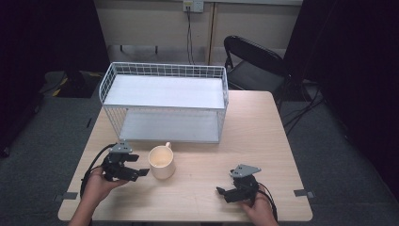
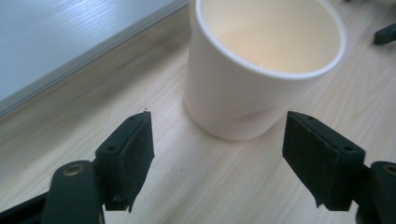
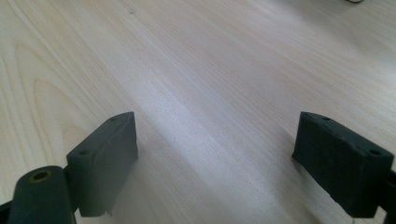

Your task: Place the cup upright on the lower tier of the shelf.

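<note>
Both tools gaping, left tool (image 1: 141, 170) just beside cup (image 1: 162, 162), right tool (image 1: 222, 193) over bare table (image 1: 263, 141)

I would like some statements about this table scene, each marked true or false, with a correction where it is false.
1. The cream mug stands upright on the table. True.
2. The left gripper is closed on the mug. False: its jaws stand open, with the mug just ahead of them and untouched.
3. The white wire rack holds a plate on its top shelf. False: both shelves are bare.
4. The right gripper is open over bare wood. True.
5. The mug is full of coffee. False: it looks empty inside.
6. A black chair stands beyond the table's far right corner. True.
</note>
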`<state>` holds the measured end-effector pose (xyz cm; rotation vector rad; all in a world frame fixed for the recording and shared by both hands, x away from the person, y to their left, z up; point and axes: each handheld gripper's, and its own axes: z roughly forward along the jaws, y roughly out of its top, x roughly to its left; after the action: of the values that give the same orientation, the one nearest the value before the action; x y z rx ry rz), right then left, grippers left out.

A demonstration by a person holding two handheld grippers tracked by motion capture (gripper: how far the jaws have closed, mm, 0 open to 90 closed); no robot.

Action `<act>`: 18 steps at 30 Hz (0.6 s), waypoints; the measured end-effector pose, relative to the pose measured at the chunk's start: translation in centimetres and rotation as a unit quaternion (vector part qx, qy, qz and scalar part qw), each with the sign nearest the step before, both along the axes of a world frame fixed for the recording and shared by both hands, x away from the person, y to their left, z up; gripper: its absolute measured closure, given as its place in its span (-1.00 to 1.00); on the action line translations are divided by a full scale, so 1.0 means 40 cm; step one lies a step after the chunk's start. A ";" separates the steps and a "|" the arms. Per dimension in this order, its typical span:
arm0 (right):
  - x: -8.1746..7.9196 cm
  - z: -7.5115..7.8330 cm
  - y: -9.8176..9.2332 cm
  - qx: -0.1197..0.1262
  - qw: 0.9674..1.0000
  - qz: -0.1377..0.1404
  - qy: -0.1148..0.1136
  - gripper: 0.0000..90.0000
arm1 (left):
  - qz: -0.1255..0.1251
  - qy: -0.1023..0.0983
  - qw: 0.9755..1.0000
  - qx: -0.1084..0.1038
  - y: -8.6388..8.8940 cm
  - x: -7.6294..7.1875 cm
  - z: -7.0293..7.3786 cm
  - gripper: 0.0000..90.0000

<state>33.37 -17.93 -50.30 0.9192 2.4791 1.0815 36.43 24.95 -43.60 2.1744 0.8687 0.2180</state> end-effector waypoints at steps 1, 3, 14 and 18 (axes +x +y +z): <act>0.000 0.000 0.000 0.000 1.000 0.000 0.000 -0.71 | 0.001 -0.005 1.000 0.004 -0.003 0.001 0.014 -0.46; 0.000 0.000 0.000 0.000 1.000 0.000 0.000 -0.71 | 0.004 -0.009 1.000 0.004 -0.005 0.003 0.026 -0.45; 0.000 0.000 0.000 0.000 1.000 0.000 0.000 -0.71 | 0.010 -0.013 1.000 0.000 -0.016 0.018 0.064 -0.46; 0.000 0.000 0.000 0.000 1.000 0.000 0.000 -0.71 | 0.018 -0.015 1.000 -0.001 -0.027 0.026 0.066 -0.46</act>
<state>33.37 -17.93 -50.30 0.9193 2.4795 1.0808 37.47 23.86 -40.96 2.1491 0.8906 0.2666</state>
